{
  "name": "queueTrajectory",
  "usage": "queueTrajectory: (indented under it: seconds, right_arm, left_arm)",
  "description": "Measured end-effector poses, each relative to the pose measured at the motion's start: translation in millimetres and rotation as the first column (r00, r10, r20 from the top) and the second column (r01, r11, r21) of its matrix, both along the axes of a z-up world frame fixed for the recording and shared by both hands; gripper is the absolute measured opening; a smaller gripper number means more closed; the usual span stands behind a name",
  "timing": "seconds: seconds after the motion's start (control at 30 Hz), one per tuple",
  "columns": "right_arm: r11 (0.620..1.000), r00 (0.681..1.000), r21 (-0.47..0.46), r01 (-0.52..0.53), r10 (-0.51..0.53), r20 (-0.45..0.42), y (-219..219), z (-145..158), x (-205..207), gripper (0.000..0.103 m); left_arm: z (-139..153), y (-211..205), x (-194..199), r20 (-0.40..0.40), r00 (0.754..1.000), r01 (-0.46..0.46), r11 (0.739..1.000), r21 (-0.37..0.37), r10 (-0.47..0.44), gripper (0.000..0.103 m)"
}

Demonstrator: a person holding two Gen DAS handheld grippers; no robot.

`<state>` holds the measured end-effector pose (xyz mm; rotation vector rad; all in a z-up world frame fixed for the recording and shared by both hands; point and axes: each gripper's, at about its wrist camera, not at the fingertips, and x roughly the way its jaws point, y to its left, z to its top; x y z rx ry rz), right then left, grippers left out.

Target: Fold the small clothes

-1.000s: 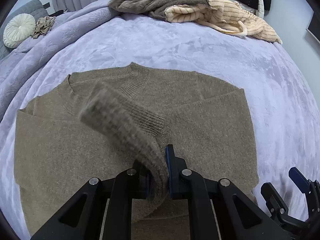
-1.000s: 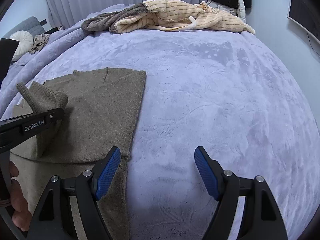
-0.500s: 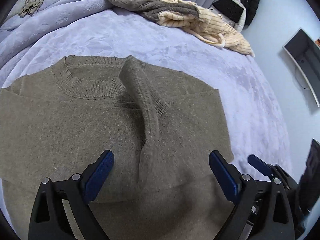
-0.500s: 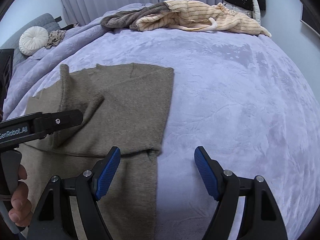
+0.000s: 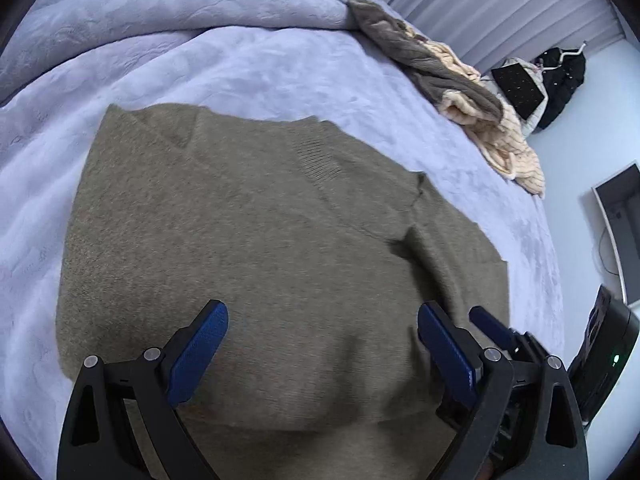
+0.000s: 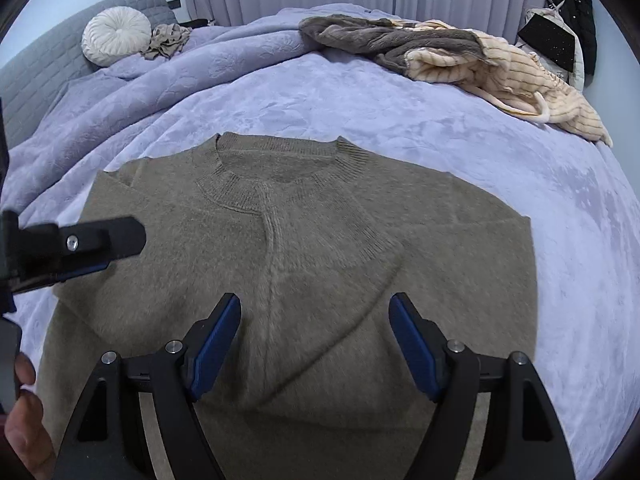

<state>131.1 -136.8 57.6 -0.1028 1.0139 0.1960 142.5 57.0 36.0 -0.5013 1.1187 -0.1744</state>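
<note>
While both hand-held grippers, left (image 5: 320, 344) and right (image 6: 316, 336), hover wide open and empty, the soft, limp olive-brown knit sweater (image 6: 304, 264) lies on the lilac bed (image 6: 440, 128); pinch hem corners.

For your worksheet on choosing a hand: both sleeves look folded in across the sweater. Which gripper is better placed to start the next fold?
Probably the right gripper: it is open and hovers centred over the sweater, collar straight ahead. The left gripper, also open, sits off toward one side. Close call.
</note>
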Motion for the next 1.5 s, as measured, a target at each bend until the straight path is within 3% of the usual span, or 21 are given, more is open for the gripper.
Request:
queueTrajectory:
  seconds: [0.1, 0.23, 0.33, 0.5, 0.57, 0.6, 0.67, 0.83, 0.97, 1.07, 1.13, 1.17, 1.23, 1.37, 1.5]
  right_arm:
    - [0.997, 0.999, -0.071, 0.027, -0.028, -0.025, 0, -12, 14, 0.034]
    - [0.987, 0.991, 0.082, 0.135, -0.134, -0.024, -56, -3, 4, 0.034]
    - [0.965, 0.981, 0.177, 0.195, -0.187, -0.059, -99, -5, -8, 0.050]
    - [0.901, 0.971, 0.363, 0.237, -0.213, -0.106, -144, -13, -15, 0.050]
    - [0.882, 0.969, 0.403, 0.245, -0.220, -0.109, -150, -14, -13, 0.030]
    - [0.881, 0.968, 0.402, 0.251, -0.224, -0.113, -151, -15, -11, 0.007]
    - [0.881, 0.966, 0.397, 0.258, -0.226, -0.127, -149, -17, -5, 0.008]
    - [0.930, 0.972, 0.288, 0.228, -0.232, -0.021, -136, -2, -8, 0.007]
    - [0.952, 0.966, 0.168, 0.256, -0.250, -0.060, -135, -16, -1, 0.011]
    - [0.949, 0.962, 0.159, 0.272, -0.264, -0.070, -139, -3, -7, 0.034]
    - [0.942, 0.955, 0.161, 0.295, -0.298, -0.007, -140, 15, -20, 0.071]
    - [0.942, 0.951, 0.152, 0.299, -0.307, 0.033, -137, 22, -27, 0.074]
    - [0.961, 0.961, 0.108, 0.255, -0.265, 0.086, -119, 31, -35, 0.075]
    - [0.987, 0.984, -0.011, 0.157, -0.156, 0.091, -69, 23, -34, 0.075]
    - [0.991, 0.991, -0.070, 0.113, -0.117, -0.058, -48, -17, -16, 0.074]
  left_arm:
    - [-10, -4, -4, 0.007, 0.999, 0.031, 0.999, 0.040, -0.031, 0.096]
    - [-12, -18, -13, 0.035, 0.996, 0.074, 0.988, 0.134, -0.079, 0.096]
    - [-14, -29, -18, 0.047, 0.993, 0.098, 0.974, 0.204, -0.110, 0.096]
    - [-10, -27, -22, 0.048, 0.990, 0.121, 0.970, 0.212, -0.134, 0.096]
    - [-10, -21, -21, 0.045, 0.990, 0.119, 0.974, 0.194, -0.130, 0.096]
    - [-10, -19, -20, 0.043, 0.991, 0.120, 0.975, 0.189, -0.130, 0.096]
    - [-10, -19, -18, 0.038, 0.990, 0.127, 0.973, 0.191, -0.137, 0.096]
    - [-11, -26, -20, 0.036, 0.989, 0.133, 0.959, 0.248, -0.147, 0.096]
    - [-9, -36, -23, 0.024, 0.988, 0.138, 0.934, 0.330, -0.154, 0.096]
    - [1, -39, -32, 0.047, 0.986, 0.134, 0.918, 0.374, -0.163, 0.096]
    - [5, -39, -36, 0.061, 0.985, 0.128, 0.911, 0.391, -0.164, 0.096]
    - [6, -39, -38, 0.062, 0.985, 0.126, 0.908, 0.400, -0.164, 0.096]
    - [2, -38, -38, 0.046, 0.986, 0.127, 0.900, 0.417, -0.161, 0.096]
    - [-8, -35, -39, 0.022, 0.988, 0.131, 0.895, 0.427, -0.155, 0.096]
    - [-14, -34, -40, -0.003, 0.986, 0.154, 0.890, 0.430, -0.169, 0.096]
